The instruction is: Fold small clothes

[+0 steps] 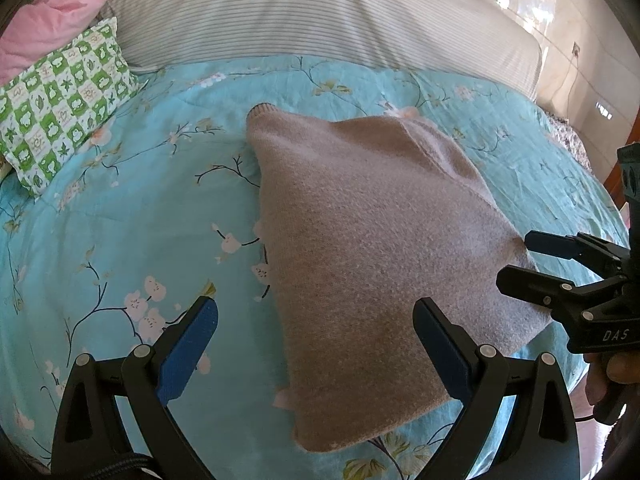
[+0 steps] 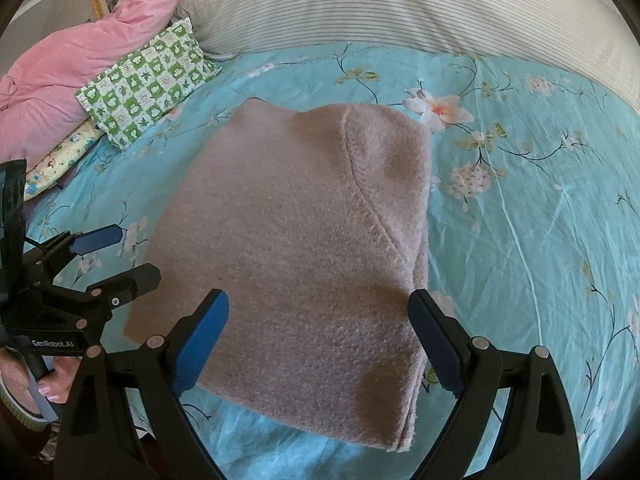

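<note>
A pinkish-beige knit sweater [image 1: 372,240] lies folded flat on the turquoise floral bedspread [image 1: 120,220]; it also shows in the right wrist view [image 2: 304,248]. My left gripper [image 1: 316,320] is open and empty, hovering over the sweater's near left edge, and it shows from the side in the right wrist view [image 2: 128,252]. My right gripper [image 2: 320,312] is open and empty above the sweater's near edge; it appears at the right of the left wrist view [image 1: 516,260], by the sweater's right edge.
A green-and-white checked pillow [image 1: 60,104] and a pink quilt [image 1: 52,12] lie at the back left. A striped bolster [image 1: 320,12] runs along the back. The bedspread [image 2: 520,220] extends to the right. The bed's right edge borders a tiled wall [image 1: 576,48].
</note>
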The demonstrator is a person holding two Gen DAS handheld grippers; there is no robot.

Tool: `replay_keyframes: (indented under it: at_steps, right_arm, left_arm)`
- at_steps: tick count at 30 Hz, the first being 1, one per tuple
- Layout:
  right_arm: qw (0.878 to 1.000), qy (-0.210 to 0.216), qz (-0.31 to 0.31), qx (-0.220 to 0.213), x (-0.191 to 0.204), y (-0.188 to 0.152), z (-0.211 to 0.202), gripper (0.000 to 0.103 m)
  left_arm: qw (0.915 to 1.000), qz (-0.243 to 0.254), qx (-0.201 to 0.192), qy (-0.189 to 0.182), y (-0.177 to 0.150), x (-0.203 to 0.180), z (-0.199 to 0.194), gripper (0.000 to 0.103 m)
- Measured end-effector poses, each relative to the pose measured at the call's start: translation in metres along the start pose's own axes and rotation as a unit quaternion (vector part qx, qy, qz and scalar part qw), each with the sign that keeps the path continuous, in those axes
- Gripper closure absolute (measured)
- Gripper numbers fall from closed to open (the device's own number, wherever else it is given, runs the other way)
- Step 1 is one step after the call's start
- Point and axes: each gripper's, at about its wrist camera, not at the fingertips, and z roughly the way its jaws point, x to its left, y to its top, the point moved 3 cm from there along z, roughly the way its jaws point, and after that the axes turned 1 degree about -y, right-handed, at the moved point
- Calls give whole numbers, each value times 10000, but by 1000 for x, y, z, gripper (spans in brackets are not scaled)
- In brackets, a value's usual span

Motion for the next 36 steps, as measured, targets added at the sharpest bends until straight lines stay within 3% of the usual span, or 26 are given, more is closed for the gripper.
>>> replay_keyframes:
  at_steps: [36]
  right_arm:
    - [10000,6,3,-8,3,2,-2,12]
  left_arm:
    - [10000,18,-69,16,3,-3,-3,5]
